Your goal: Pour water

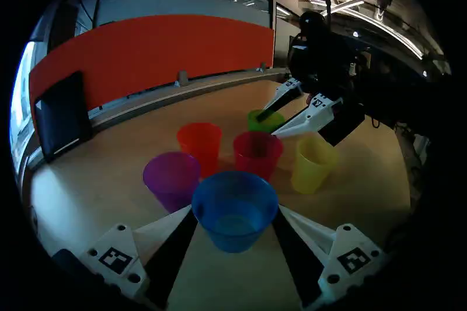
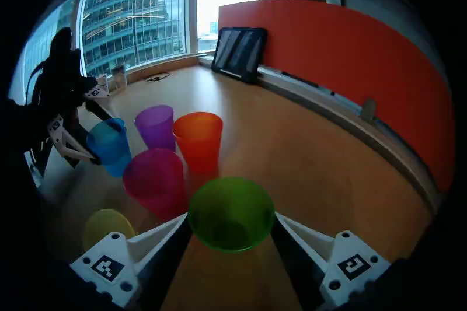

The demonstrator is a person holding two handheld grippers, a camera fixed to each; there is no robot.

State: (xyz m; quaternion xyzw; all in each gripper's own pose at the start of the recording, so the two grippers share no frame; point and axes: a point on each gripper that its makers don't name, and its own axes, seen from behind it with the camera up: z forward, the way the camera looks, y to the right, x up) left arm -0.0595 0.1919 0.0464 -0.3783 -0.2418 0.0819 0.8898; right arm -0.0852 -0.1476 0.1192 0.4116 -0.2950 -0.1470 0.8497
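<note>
The left gripper (image 1: 233, 210) has its fingers (image 1: 154, 236) closed on the blue cup (image 1: 234, 217), one on each side of the wall. The cup stands upright, mouth up, long axis vertical. A paler patch low inside looks like a little water, though I can't be sure.

The right gripper (image 2: 230, 217) grasps the green cup (image 2: 231, 212) in the same way, and that cup is upright too. Its bottom is too dark to tell whether it holds anything.

The coming move turns on how these two cups lie — they face each other across the cluster on the table (image 1: 362, 194). In the left gripper view the green cup sits ahead and a little to the right, beyond the red cup (image 1: 257, 153). The orange cup (image 1: 199, 144) is just left of the red one, the purple cup (image 1: 172, 180) is near the blue cup's left side, and the yellow cup (image 1: 312, 162) is off to the right. In the right gripper view the blue cup is ahead and to the left, well apart from the green one.

As I judge it, no pouring has begun. Whichever cup pours must first cross over the red cup to close the gap, then tip its mouth toward the other's rim. The standing cups between them are the likely things to knock.
</note>
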